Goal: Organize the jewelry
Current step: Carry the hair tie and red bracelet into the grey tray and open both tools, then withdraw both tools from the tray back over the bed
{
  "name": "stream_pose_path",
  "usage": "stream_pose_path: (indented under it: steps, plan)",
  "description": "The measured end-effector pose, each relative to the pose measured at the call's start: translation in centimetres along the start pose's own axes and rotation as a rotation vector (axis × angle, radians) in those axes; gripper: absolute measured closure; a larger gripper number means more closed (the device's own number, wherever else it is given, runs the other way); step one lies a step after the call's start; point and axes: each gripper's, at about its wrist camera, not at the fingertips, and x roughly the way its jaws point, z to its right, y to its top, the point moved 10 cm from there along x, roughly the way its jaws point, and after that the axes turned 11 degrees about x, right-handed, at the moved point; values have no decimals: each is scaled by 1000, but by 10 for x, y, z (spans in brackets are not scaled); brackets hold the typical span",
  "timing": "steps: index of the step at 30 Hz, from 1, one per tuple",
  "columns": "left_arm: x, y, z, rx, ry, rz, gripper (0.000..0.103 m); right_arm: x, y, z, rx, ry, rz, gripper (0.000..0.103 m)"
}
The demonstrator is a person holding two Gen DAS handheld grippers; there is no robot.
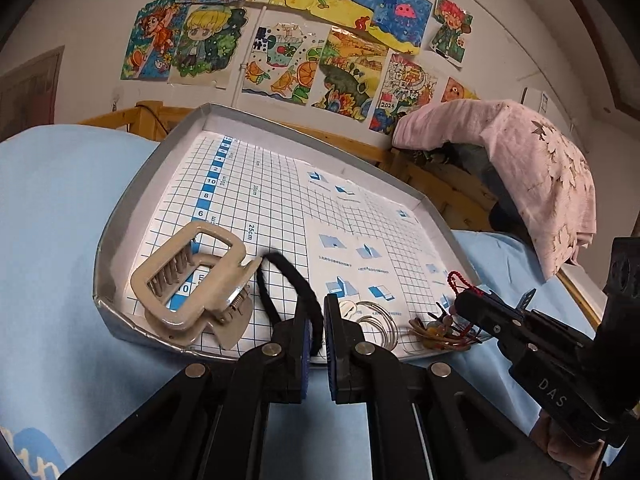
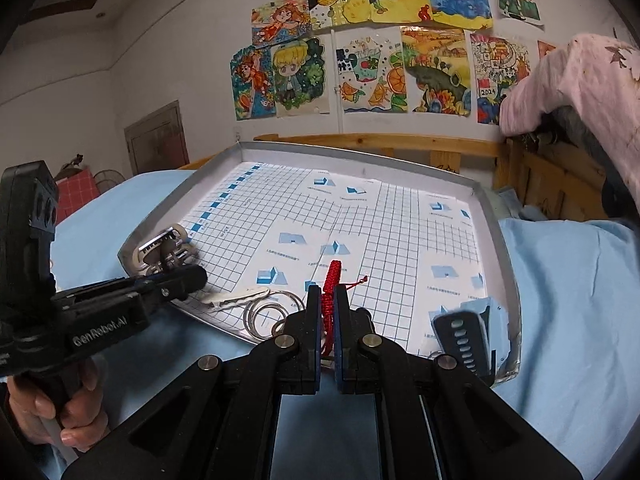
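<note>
Nearest to us, our left tool (image 1: 316,344) is clenched on a black hair tie (image 1: 296,292), whose loop rises out of the pads and arches over the near edge of the tray (image 1: 120,208). Our right tool (image 2: 329,340) is clenched on a red braided cord (image 2: 330,284), which stands up between its pads above the tray floor; in the left wrist view the same cord shows as a red beaded end at that tool's tip. A hand (image 2: 52,404) grips the handle of the left tool at the lower left of the right wrist view.

Just beyond the tools, on the gridded sheet lining the tray, lie silver rings (image 1: 378,324), a white hair clip (image 2: 236,298) beside them, and a small tangle of thin coloured bands (image 1: 436,330) near the right tool. A beige claw clip (image 1: 192,280) rests at the tray's near left corner, and a dark slotted clip (image 2: 466,336) sits at the near right corner.

The tray lies on a bed covered with a light blue sheet (image 1: 48,240). Further back stands a wooden bed frame (image 2: 376,142) with a pink blanket (image 1: 536,176) draped over it, and colourful drawings (image 1: 288,32) cover the wall.
</note>
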Motion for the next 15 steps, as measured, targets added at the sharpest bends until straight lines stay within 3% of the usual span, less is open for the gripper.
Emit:
stream_pose_path:
  steps: [7,9,11,13,15]
  plan:
    - [-1,-1,1,4,0,-5,96,-6,8,3,10,5,40,95]
    - [-1,0,3,12,5,-11,96,-10,12,3,14,5,52,88]
    - [-3,2,6,24,11,-14,96,-15,15,4,15,7,67,72]
    - [-6,4,9,38,18,-11,90,-23,19,4,11,4,86,70]
    - [-9,8,13,50,33,-5,72,-30,22,6,17,4,98,70]
